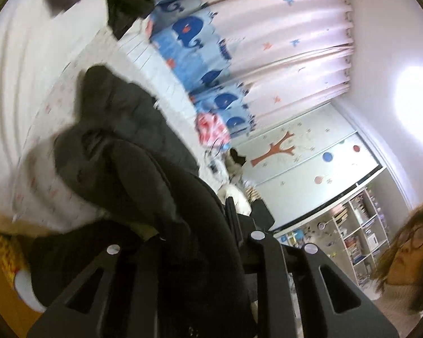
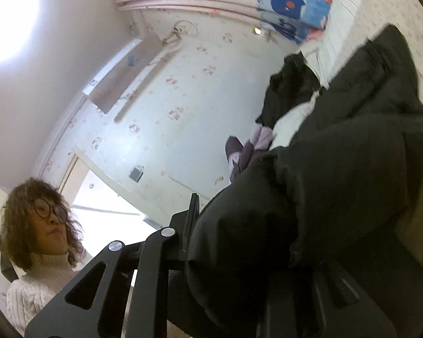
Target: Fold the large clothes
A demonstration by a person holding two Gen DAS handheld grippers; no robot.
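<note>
The bulky black padded coat (image 1: 132, 152) hangs lifted off the white patterned bed (image 1: 36, 90), its lower part trailing on the covers. We have both tools tipped upward, so the cameras catch wall and ceiling, which suggests we are raising the coat to shake it out or carry one edge over for a fold.

Left tool (image 1: 228, 225): black cloth is bunched between and over its fingers; it appears clamped on the coat, though the fabric hides the jaws.

Right tool (image 2: 211, 225): one finger shows beside the cloth, the other is buried under it; we judge it clamped on the coat too.

Other dark garments (image 2: 290, 90) lie further up the bed, apart from the coat. A blue whale-print quilt (image 1: 194, 45) lies along the bed by the curtain.

Gripping two separate spots spreads the heavy fabric.
</note>
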